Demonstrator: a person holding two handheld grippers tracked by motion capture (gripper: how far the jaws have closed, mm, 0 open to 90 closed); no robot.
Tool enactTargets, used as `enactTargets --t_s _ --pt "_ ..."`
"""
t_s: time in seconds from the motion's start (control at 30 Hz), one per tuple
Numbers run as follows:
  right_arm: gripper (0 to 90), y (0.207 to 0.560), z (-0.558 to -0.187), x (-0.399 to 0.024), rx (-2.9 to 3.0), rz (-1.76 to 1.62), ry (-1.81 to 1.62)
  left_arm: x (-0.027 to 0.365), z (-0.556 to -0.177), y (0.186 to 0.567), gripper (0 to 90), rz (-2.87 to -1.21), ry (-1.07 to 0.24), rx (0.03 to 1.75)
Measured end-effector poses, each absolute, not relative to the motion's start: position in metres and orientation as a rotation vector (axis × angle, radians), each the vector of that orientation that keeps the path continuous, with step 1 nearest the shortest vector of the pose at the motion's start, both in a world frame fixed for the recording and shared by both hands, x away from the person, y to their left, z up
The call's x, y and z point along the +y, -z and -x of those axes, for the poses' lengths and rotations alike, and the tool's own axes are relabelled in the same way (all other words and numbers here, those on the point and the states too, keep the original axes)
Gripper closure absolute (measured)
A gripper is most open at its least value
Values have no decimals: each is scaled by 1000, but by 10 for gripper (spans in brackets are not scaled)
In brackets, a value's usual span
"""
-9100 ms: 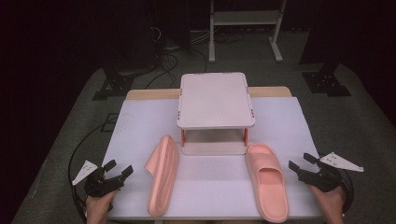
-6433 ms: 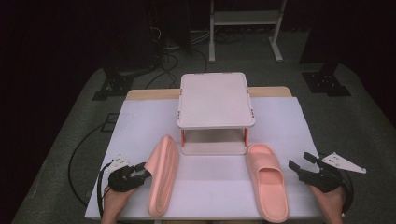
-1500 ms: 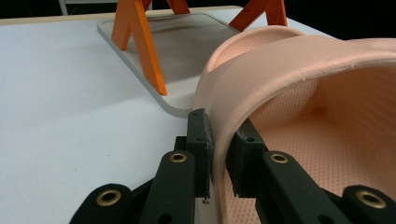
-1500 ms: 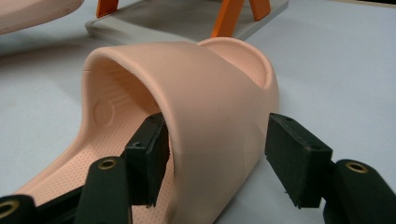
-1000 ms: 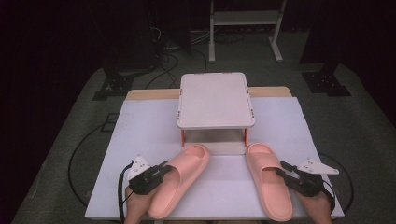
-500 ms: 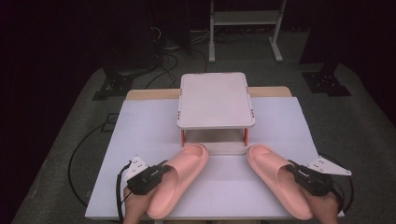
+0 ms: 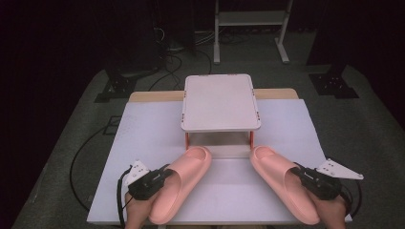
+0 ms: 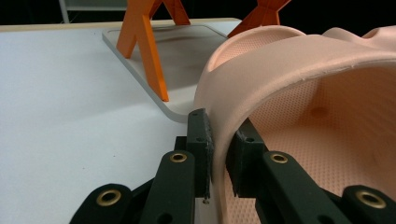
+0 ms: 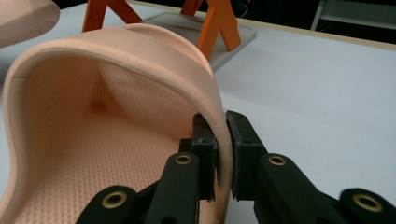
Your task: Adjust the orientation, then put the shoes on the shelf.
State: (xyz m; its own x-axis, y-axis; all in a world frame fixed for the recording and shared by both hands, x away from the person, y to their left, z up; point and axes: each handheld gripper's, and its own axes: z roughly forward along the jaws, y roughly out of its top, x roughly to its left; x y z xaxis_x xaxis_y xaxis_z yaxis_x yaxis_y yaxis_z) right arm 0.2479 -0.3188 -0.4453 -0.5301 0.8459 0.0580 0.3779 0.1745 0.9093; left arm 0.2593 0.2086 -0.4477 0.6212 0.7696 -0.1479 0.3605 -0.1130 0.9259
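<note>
Landmark: the small white rack (image 7: 220, 102) with orange legs (image 8: 142, 44), standing at the middle of the white-covered counter (image 7: 143, 143).
Left slipper (image 7: 179, 186): pink, lying on the counter in front of the rack and to its left, toe close to the rack's front-left leg, heel angled away from the rack toward the person.
Right slipper (image 7: 286, 183): pink, in front of the rack and to its right, toe close to the front-right leg, heel angled outward, so the 2 slippers fan apart from the rack.
Left claw (image 8: 219, 144): clamped on the outer edge of the left slipper's strap, 1 pad (image 8: 201, 140) outside and 1 inside the band.
Right claw (image 9: 223, 149): jaws have just been closing and now pinch the strap edge of the right slipper between them.
Hands: both at the counter edge farthest from the rack.
</note>
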Motion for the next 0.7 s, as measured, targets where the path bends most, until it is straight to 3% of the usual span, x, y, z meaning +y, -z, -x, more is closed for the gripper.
enactTargets --t_s 0.7 --pt "819 443 -246 -317 2001 -1156 -1406 208 -256 438 803 -1711 -404 893"
